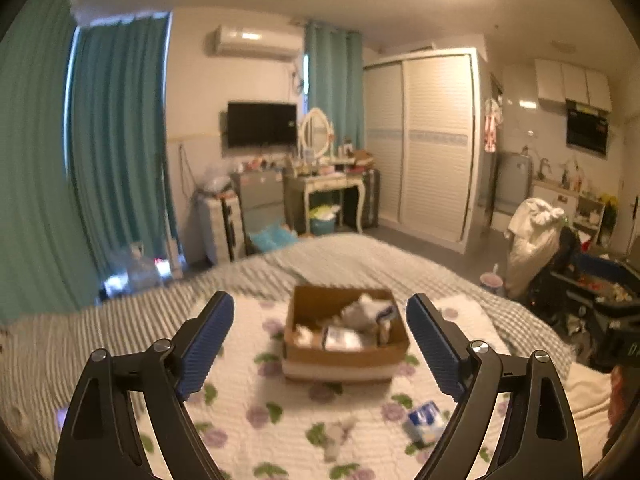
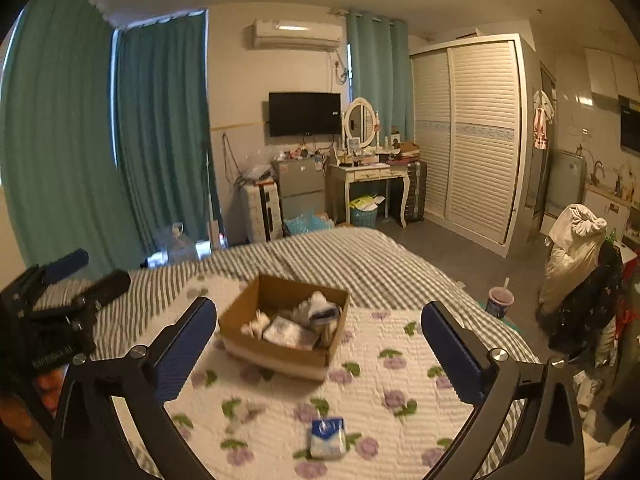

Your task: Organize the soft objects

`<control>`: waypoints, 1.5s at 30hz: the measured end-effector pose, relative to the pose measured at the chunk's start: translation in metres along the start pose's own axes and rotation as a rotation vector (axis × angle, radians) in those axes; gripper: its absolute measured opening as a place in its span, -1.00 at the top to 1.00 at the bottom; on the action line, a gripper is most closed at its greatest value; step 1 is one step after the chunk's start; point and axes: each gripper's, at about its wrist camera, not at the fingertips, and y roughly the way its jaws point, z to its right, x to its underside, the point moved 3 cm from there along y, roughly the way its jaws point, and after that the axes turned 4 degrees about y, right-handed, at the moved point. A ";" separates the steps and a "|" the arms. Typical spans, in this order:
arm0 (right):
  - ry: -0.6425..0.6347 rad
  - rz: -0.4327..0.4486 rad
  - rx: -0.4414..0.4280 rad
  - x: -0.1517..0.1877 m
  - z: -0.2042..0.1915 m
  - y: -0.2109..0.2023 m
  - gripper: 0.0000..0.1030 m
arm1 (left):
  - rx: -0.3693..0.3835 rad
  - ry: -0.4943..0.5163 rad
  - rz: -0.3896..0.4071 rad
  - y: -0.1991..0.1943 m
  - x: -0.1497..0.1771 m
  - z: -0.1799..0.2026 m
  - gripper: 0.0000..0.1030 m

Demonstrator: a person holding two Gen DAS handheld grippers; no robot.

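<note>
Tissue pack (image 2: 327,437) lying loose on flowered quilt (image 2: 400,360), near side of cardboard box (image 2: 280,354) already part-filled with soft items. Both grippers, left (image 1: 320,344) and right (image 2: 318,350), spread wide, holding nothing. Between pickups, likely. Next: lower right gripper over pack, pinch gently.

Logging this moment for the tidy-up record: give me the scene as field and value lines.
surface: floral quilt over a striped blanket
container: cardboard box, open, already holding soft items
loose items: blue-white tissue pack; small pale item, blurred
left gripper: open, empty, facing the box
right gripper: open, empty
</note>
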 end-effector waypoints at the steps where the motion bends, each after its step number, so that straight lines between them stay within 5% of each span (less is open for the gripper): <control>1: -0.005 -0.007 0.001 0.008 0.001 0.002 -1.00 | 0.000 -0.014 -0.007 0.000 0.010 -0.002 -0.74; 11: 0.039 -0.188 -0.021 0.110 0.014 0.101 -1.00 | 0.009 0.002 -0.157 0.069 0.097 0.000 -0.74; 22: 0.120 -0.432 0.024 0.207 0.043 0.208 -0.98 | 0.033 0.036 -0.411 0.150 0.202 0.021 -0.72; 29: 0.158 -0.514 0.010 0.234 0.052 0.236 -0.59 | 0.065 0.066 -0.511 0.178 0.240 0.036 -0.69; 34: 0.132 -0.520 -0.005 0.237 0.046 0.237 -0.10 | 0.083 0.045 -0.514 0.182 0.243 0.034 -0.66; 36: 0.116 -0.511 0.000 0.235 0.042 0.234 0.00 | 0.093 0.042 -0.511 0.181 0.243 0.034 -0.47; 38: 0.103 -0.502 0.003 0.233 0.040 0.230 0.06 | 0.124 0.041 -0.515 0.179 0.242 0.036 0.00; 41: 0.105 -0.496 0.000 0.228 0.039 0.224 0.09 | 0.132 0.075 -0.520 0.173 0.240 0.040 0.44; 45: 0.107 -0.481 -0.008 0.222 0.036 0.212 0.10 | 0.141 0.073 -0.524 0.165 0.236 0.038 0.57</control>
